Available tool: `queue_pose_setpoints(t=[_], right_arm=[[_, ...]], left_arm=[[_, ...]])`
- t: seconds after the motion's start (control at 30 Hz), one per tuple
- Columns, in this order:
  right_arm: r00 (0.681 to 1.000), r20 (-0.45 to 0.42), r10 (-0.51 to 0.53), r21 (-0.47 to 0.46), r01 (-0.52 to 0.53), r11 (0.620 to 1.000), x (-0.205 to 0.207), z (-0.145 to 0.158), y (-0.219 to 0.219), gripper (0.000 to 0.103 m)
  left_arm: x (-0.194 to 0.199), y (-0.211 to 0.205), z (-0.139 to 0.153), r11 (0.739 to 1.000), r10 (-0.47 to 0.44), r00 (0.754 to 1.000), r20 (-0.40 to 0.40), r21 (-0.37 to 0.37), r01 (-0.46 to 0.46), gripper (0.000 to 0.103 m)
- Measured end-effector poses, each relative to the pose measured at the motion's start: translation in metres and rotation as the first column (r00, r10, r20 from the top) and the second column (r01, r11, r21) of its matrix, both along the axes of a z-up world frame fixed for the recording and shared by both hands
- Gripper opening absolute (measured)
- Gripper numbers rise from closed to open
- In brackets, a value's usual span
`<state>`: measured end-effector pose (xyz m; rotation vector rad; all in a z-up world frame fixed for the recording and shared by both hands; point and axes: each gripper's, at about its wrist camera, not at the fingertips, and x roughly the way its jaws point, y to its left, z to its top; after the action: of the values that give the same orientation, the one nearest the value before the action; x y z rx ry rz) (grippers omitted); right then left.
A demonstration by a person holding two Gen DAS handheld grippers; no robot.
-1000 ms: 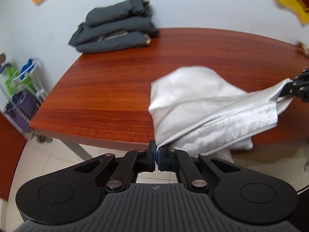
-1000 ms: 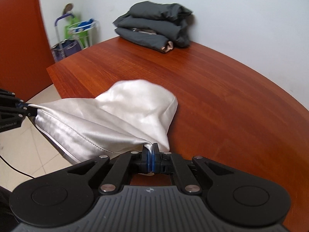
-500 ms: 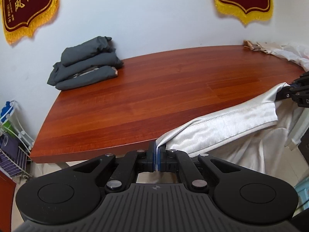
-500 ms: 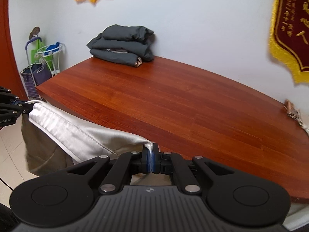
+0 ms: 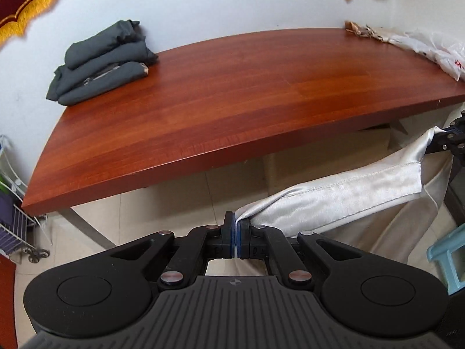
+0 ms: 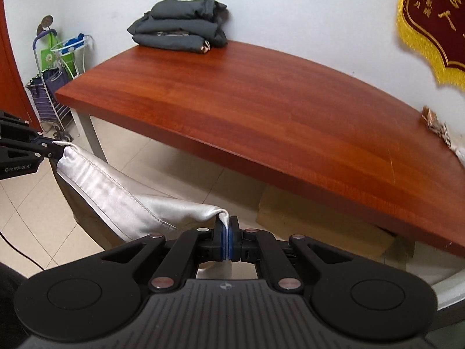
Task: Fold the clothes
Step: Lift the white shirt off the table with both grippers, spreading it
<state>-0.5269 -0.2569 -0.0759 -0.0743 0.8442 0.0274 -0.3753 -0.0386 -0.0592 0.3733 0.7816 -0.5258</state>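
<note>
The wooden counter carries a stack of folded dark grey clothes at its far corner. In front of its near edge, off the counter and above the tiled floor, a silvery-white satin garment hangs with its hemmed edge stretched lengthwise between the tools. The left tool and the right tool are each clamped tight on one end.

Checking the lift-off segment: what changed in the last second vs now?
The silver garment came off the table and now hangs in front of its near edge, stretched between left gripper and right gripper. Both grips stayed clamped on the hem. The folded dark pile stayed put.
</note>
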Motion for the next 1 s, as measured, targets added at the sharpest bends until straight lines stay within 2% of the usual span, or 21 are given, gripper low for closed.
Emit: queue_pose_setpoints(t=[0.2,0.37,0.73,0.87,1.0], right_arm=[[1.000,0.030,-0.001,-0.017,0.002,1.000,0.008,0.006,-0.018,0.002],[0.997,0.081,0.002,-0.029,0.001,1.000,0.030,0.020,-0.042,0.002],[0.973,0.225,0.051,-0.110,-0.027,0.994,0.103,0.065,-0.108,0.002],[0.962,0.262,0.075,-0.141,-0.039,0.989,0.134,0.084,-0.133,0.002],[0.954,0.280,0.106,-0.185,-0.055,0.981,0.168,0.106,-0.157,0.002]], left_arm=[[0.002,-0.017,0.012,1.000,0.004,0.999,0.041,-0.015,-0.003,0.002],[0.018,-0.038,0.033,0.999,0.016,0.996,0.087,-0.038,-0.013,0.002],[0.075,-0.107,0.080,0.998,0.042,0.971,0.234,-0.064,-0.028,0.002],[0.102,-0.132,0.099,0.995,0.058,0.965,0.256,-0.088,-0.036,0.002],[0.132,-0.157,0.117,0.997,0.030,0.960,0.277,-0.080,-0.008,0.002]])
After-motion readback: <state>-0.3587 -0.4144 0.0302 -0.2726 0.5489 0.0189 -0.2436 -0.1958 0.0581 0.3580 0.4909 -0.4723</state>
